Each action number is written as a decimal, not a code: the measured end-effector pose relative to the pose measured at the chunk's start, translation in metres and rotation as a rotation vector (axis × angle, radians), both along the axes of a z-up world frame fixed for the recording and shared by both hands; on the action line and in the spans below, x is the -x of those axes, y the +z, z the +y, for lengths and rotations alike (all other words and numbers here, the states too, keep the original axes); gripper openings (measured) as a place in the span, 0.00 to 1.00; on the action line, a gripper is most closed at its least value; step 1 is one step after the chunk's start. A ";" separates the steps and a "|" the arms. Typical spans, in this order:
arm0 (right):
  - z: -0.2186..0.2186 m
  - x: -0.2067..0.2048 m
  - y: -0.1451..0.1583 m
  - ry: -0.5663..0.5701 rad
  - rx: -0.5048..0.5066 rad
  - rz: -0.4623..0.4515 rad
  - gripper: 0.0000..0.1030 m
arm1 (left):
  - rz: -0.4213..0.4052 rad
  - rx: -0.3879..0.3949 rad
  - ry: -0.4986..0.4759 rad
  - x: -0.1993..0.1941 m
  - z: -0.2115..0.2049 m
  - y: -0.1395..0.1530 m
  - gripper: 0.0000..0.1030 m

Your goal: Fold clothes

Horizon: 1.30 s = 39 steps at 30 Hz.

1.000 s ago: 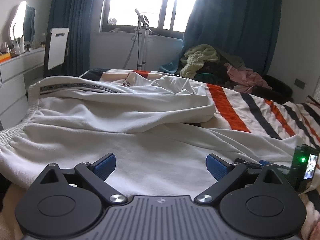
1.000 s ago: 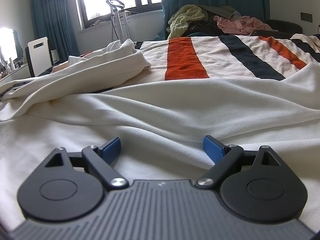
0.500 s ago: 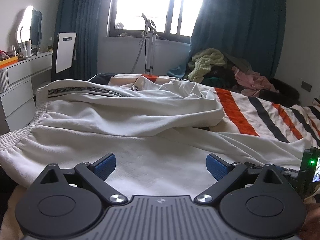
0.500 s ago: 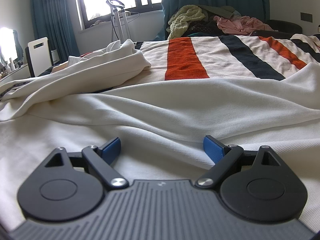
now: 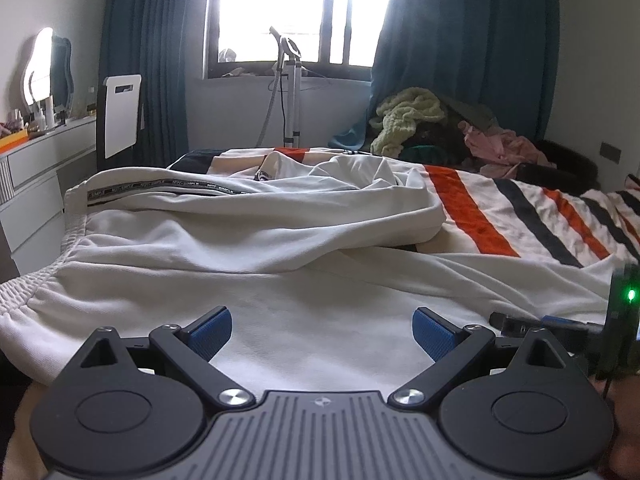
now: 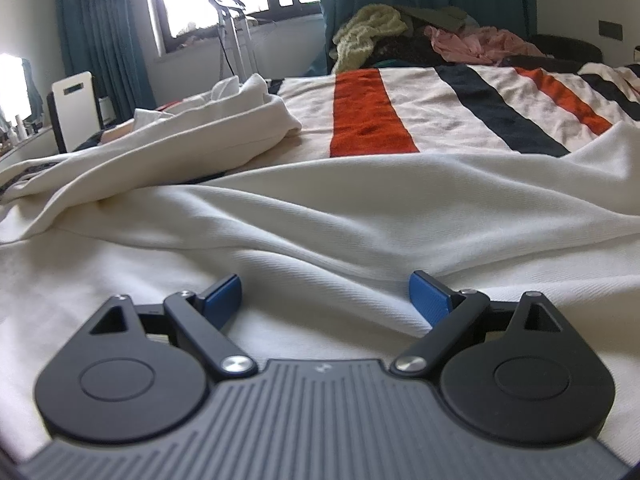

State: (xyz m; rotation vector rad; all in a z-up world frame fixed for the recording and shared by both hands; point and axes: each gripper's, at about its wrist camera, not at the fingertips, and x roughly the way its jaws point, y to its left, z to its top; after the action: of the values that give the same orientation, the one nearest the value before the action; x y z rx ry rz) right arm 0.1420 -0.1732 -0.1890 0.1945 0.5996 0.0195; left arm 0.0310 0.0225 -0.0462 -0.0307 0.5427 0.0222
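A pair of cream trousers [image 5: 248, 248] lies spread across the striped bed, with its elastic waistband [image 5: 24, 288] at the left and one leg folded over the other. It also fills the right wrist view [image 6: 360, 216]. My left gripper [image 5: 322, 330] is open and empty, low over the near part of the cloth. My right gripper [image 6: 322, 294] is open and empty just above the cloth; it also shows at the right edge of the left wrist view [image 5: 560, 324], close beside the left one.
The bedspread [image 5: 500, 216] has orange and dark stripes. A heap of clothes [image 5: 440, 124] lies at the far side by the blue curtains. A white dresser [image 5: 32, 184] and chair [image 5: 120, 120] stand at the left. A garment steamer [image 5: 290, 92] stands under the window.
The left wrist view has tilted up and drawn back a little, showing more of the window and bed. The right gripper has hardly moved. Both stay open.
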 end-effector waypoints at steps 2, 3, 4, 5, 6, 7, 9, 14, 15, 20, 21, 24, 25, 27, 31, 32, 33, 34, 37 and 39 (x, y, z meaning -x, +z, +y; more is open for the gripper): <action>0.003 0.000 0.004 -0.039 -0.028 0.027 0.91 | -0.004 -0.003 0.003 0.000 0.000 0.000 0.95; 0.004 0.001 0.007 -0.039 -0.035 0.029 0.91 | -0.006 -0.005 0.004 0.000 0.000 0.000 0.95; 0.005 0.002 0.010 -0.036 -0.040 0.031 0.91 | -0.007 -0.007 0.006 0.001 -0.001 0.000 0.95; 0.006 0.002 0.013 -0.034 -0.046 0.032 0.90 | -0.009 -0.009 0.007 0.001 -0.001 0.000 0.95; 0.007 0.003 0.016 -0.031 -0.051 0.034 0.89 | -0.010 -0.010 0.009 0.001 -0.001 0.000 0.95; 0.007 0.004 0.019 -0.028 -0.057 0.035 0.88 | -0.010 -0.012 0.012 0.001 -0.001 0.000 0.95; 0.000 0.011 0.036 -0.061 -0.104 -0.030 0.88 | -0.010 -0.016 0.015 0.000 0.000 0.000 0.95; -0.021 0.033 0.078 -0.153 -0.165 -0.185 0.88 | -0.007 -0.042 -0.009 -0.012 -0.005 0.000 0.95; -0.025 0.036 0.085 -0.165 -0.173 -0.204 0.88 | -0.008 -0.057 -0.021 -0.017 -0.008 0.001 0.95; -0.039 0.053 0.118 -0.175 -0.149 -0.273 0.88 | -0.023 -0.157 -0.092 -0.055 -0.033 0.001 0.95; -0.043 0.056 0.122 -0.167 -0.152 -0.274 0.88 | -0.020 -0.172 -0.104 -0.067 -0.039 0.000 0.95; -0.055 0.059 0.127 -0.176 -0.142 -0.272 0.88 | -0.032 -0.240 -0.143 -0.105 -0.065 -0.008 0.95; -0.059 0.059 0.128 -0.186 -0.135 -0.271 0.88 | -0.044 -0.252 -0.162 -0.119 -0.074 -0.010 0.95; -0.066 0.060 0.126 -0.209 -0.128 -0.262 0.88 | -0.088 -0.227 -0.190 -0.149 -0.090 -0.016 0.95; -0.084 0.046 0.107 -0.281 -0.135 -0.195 0.88 | -0.094 -0.204 -0.179 -0.226 -0.130 -0.024 0.95; -0.088 0.041 0.100 -0.295 -0.143 -0.173 0.88 | -0.091 -0.209 -0.177 -0.245 -0.142 -0.026 0.95; -0.091 0.037 0.094 -0.301 -0.154 -0.157 0.88 | -0.088 -0.214 -0.175 -0.264 -0.153 -0.028 0.95; -0.094 0.032 0.088 -0.305 -0.169 -0.142 0.88 | -0.085 -0.219 -0.173 -0.283 -0.165 -0.030 0.95; -0.097 0.027 0.071 -0.335 -0.184 -0.141 0.88 | -0.079 -0.242 -0.165 -0.339 -0.199 -0.037 0.95; -0.097 0.018 0.056 -0.352 -0.172 -0.111 0.88 | -0.055 -0.301 -0.146 -0.372 -0.220 -0.047 0.95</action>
State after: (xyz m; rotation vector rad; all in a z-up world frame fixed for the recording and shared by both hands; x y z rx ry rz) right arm 0.1243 -0.2701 -0.1325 0.4612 0.4461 -0.2574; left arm 0.4033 -0.1973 -0.0936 0.3009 0.4808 -0.0396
